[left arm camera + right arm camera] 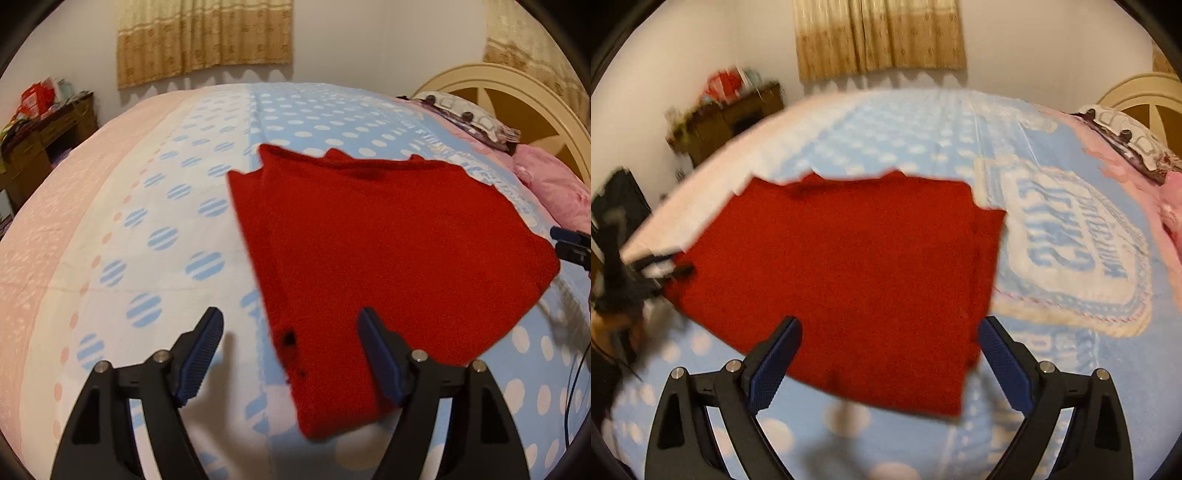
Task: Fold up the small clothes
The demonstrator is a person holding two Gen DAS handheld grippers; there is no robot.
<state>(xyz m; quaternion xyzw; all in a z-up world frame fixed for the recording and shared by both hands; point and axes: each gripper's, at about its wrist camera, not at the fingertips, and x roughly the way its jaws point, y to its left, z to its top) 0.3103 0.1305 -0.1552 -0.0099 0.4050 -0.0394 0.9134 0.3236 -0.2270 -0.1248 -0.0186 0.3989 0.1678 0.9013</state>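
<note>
A red knitted garment (388,251) lies folded flat on the bed, with a small dark mark near its left edge. My left gripper (291,328) is open and empty, its jaws wide apart just short of the garment's near left corner. In the right wrist view the same red garment (849,266) fills the middle. My right gripper (890,339) is open and empty, its jaws spread over the garment's near edge. The right gripper's tips also show at the far right of the left wrist view (569,245). The left gripper shows blurred at the left of the right wrist view (661,267).
The bed cover (177,236) is light blue with white dots, and pink along the left side. A pink pillow (554,188) and cream headboard (517,99) are at the right. A cluttered wooden cabinet (44,136) stands by the wall at left. A cable (574,373) hangs at the right.
</note>
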